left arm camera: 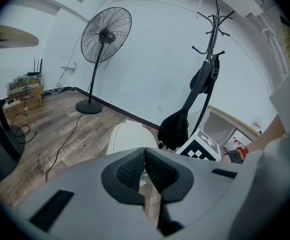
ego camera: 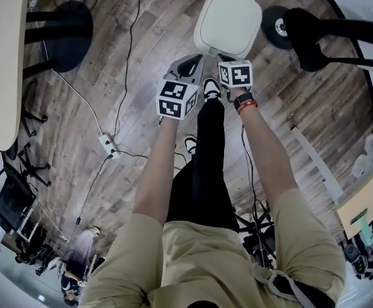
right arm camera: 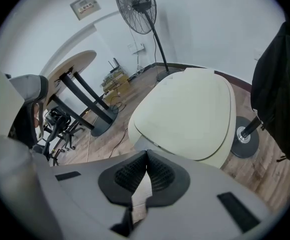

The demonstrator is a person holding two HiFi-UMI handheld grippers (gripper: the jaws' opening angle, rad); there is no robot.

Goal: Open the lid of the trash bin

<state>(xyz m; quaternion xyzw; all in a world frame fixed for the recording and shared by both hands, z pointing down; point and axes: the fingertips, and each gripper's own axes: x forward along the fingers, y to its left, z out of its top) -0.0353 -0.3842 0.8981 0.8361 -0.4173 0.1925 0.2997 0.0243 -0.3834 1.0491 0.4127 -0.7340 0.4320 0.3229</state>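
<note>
Head view: a person stands on a wood-plank floor (ego camera: 141, 56), holding 2 handheld grippers over a cream trash bin (ego camera: 227, 49). The bin sits on the floor just ahead of the person's shoe (ego camera: 212, 87), its lid (ego camera: 230, 15) shut and lying flat. The lid's long axis runs away from the person, leaning slightly right at the far end, where a small tab (apparently the hinge side) sticks out. Its broad near edge faces the grippers.

The left tongs (ego camera: 196, 58) hang at the bin's near-left corner and the right tongs (ego camera: 223, 59) are just beside its near edge. Whether either touches the bin cannot be told.

In the left gripper view the left tongs' tips meet with nothing between them, and the bin shows just beyond. In the right gripper view the right tongs are likewise pressed together and empty, with the lid filling the frame just past them.

A pedestal fan (left arm camera: 106, 34) stands by the white wall, and a coat stand (left arm camera: 213, 39) carrying a black bag (left arm camera: 177, 126) rises beside the bin.
</note>
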